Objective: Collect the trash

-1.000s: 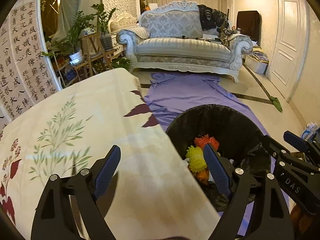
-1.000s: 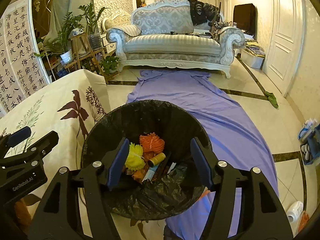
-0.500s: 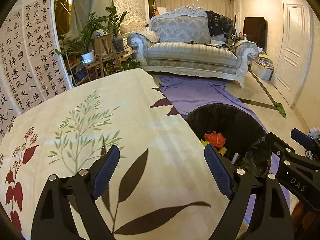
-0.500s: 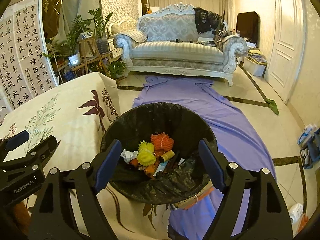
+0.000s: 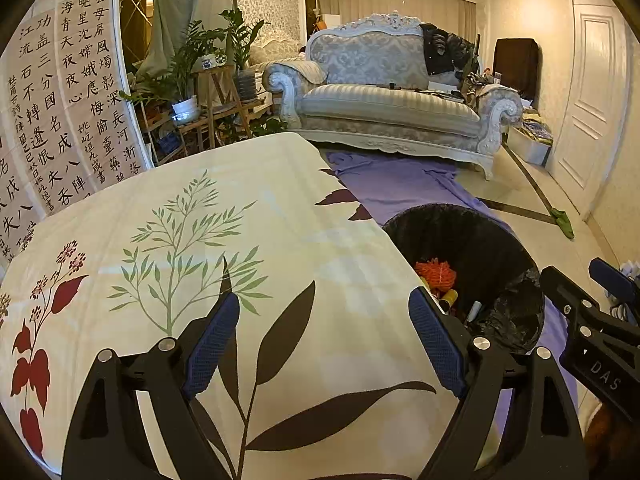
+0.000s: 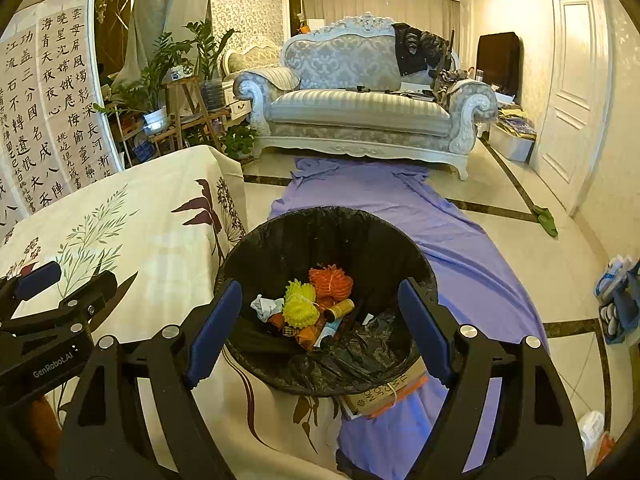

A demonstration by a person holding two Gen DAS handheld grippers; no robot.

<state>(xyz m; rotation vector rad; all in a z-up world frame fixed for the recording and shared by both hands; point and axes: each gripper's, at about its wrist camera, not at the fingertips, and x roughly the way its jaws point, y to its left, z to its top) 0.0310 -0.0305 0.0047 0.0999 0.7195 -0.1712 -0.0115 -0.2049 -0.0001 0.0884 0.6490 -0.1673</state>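
Left gripper [image 5: 324, 340]: fingers spread, empty, above the leaf-print counter [image 5: 248, 240]. Right gripper [image 6: 320, 328]: fingers spread, empty, above the black-lined bin [image 6: 320, 236]. Trash [image 6: 316, 300] lies inside the bin, beside the counter.

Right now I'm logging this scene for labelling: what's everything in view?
Trash bin: one, black-lined, beside the table.
Orange yarn bundle: one, in bin.
Yellow foam nets: two, in bin.
Crumpled paper: one, white, in bin.
Tablecloth: one, cream, leaf print.
Purple sheet: one, on floor.
Sofa: one, grey-white, far end.
Potted plants: several, left.
Left gripper: open, over tablecloth.
Right gripper: open, above bin.
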